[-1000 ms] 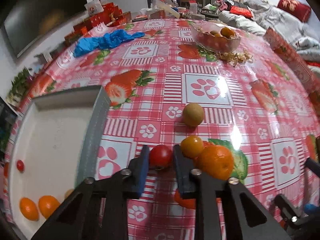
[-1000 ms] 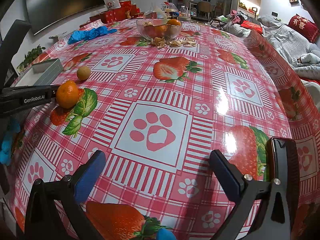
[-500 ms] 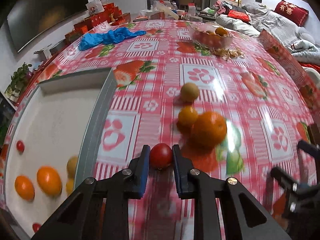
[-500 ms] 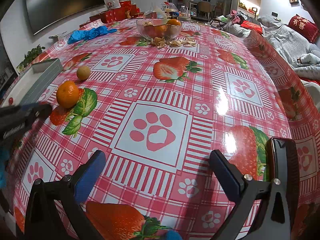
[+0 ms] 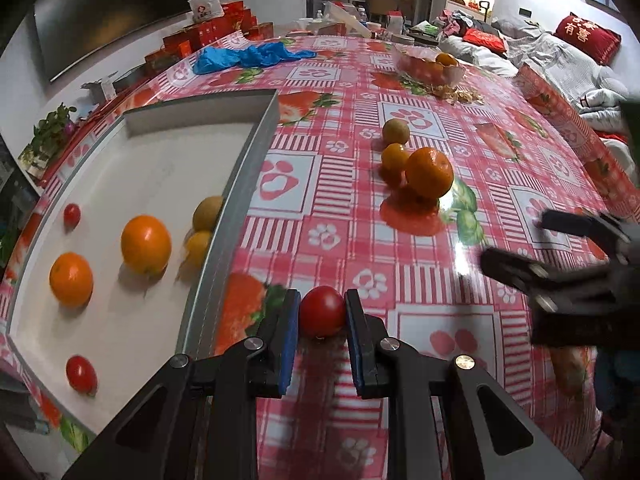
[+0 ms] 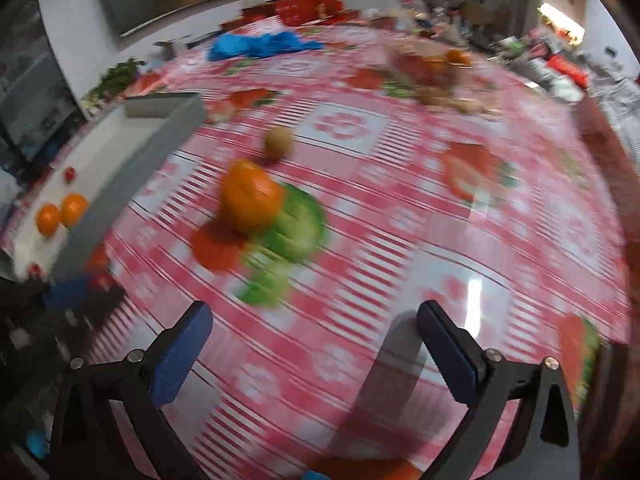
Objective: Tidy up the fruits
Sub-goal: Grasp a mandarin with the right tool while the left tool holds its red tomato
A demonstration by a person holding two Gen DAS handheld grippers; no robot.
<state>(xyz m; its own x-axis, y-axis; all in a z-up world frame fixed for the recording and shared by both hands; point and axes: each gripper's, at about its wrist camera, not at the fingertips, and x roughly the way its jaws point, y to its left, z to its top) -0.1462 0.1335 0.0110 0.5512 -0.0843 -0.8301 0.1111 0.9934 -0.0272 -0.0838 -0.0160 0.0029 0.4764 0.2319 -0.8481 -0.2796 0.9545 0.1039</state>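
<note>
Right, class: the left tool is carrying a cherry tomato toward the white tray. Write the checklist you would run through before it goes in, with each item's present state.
1. Cherry tomato clamped in the left tool: ok.
2. Tomato over the white tray: not ok, it is beside the grey wall, above the tablecloth.
3. Free floor space in the tray: ok.
4. Right tool empty and open: ok.
5. Loose fruit left on the tablecloth, big orange included: not ok.
</note>
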